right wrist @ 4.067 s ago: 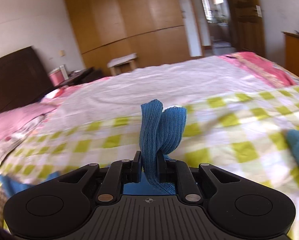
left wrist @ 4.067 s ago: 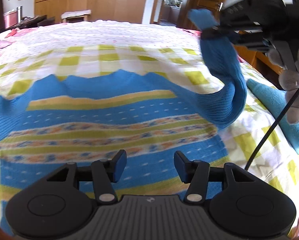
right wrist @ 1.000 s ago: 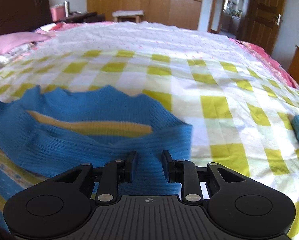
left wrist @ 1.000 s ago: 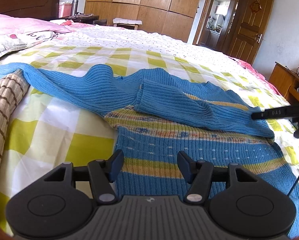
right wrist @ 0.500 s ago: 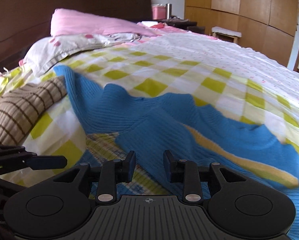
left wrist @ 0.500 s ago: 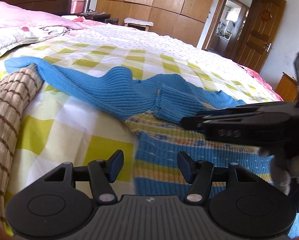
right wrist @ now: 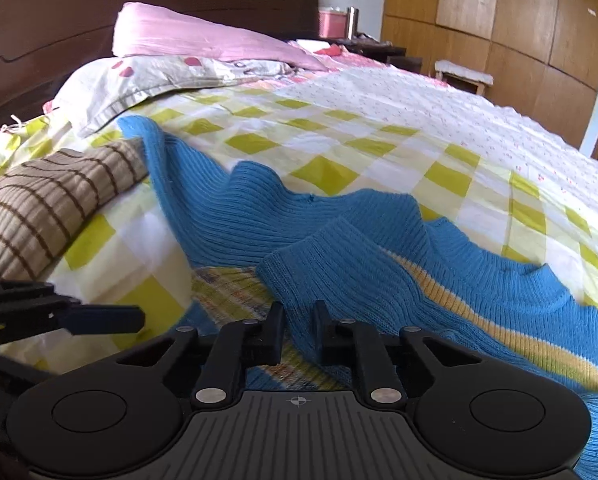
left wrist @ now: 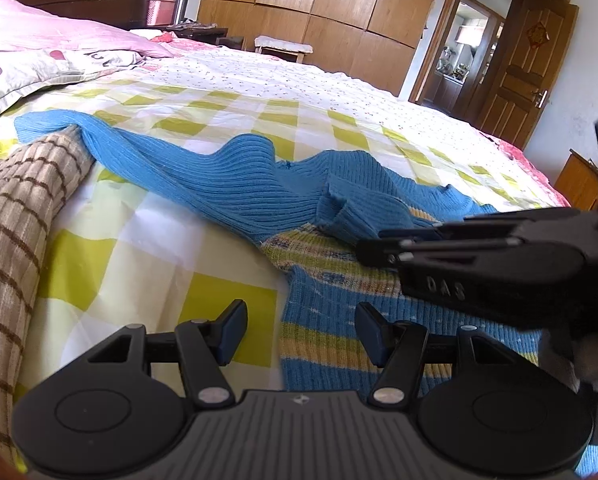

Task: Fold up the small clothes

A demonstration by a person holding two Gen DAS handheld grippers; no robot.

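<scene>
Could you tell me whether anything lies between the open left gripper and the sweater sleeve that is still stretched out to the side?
Nothing visible does. Between the left gripper and the outstretched sleeve lies only bare checked bedsheet. The brown striped garment lies beside the sleeve, off the direct path.

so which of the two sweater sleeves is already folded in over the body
The right sleeve, its cuff lying on the sweater's patterned chest before the right gripper. The left sleeve is stretched out flat toward the brown striped garment.
</scene>
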